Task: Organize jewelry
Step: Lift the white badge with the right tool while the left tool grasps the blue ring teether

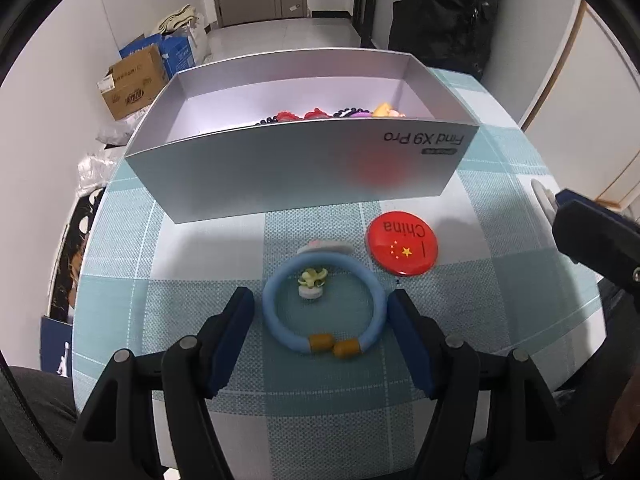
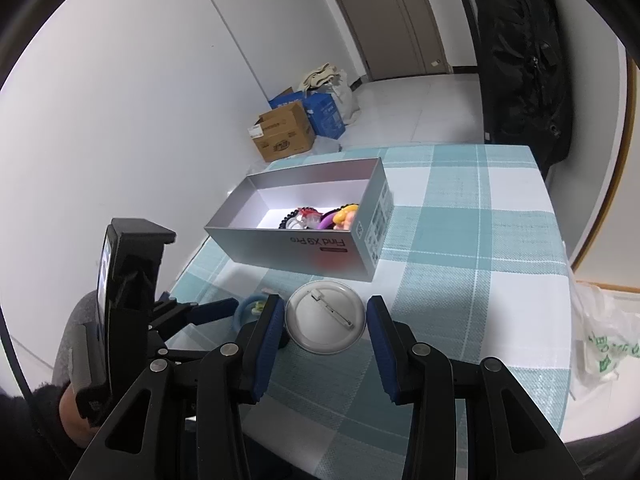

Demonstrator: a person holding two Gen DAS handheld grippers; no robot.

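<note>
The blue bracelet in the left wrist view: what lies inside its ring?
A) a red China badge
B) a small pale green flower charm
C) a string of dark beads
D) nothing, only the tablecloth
B: a small pale green flower charm sits on the tablecloth inside the ring of the blue bracelet, while the red China badge lies outside it.

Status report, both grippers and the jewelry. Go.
Left gripper open, straddling blue bracelet. Right gripper open around white pin badge, back up. Red China badge loose on table; silver box ahead, unobstructed.
</note>
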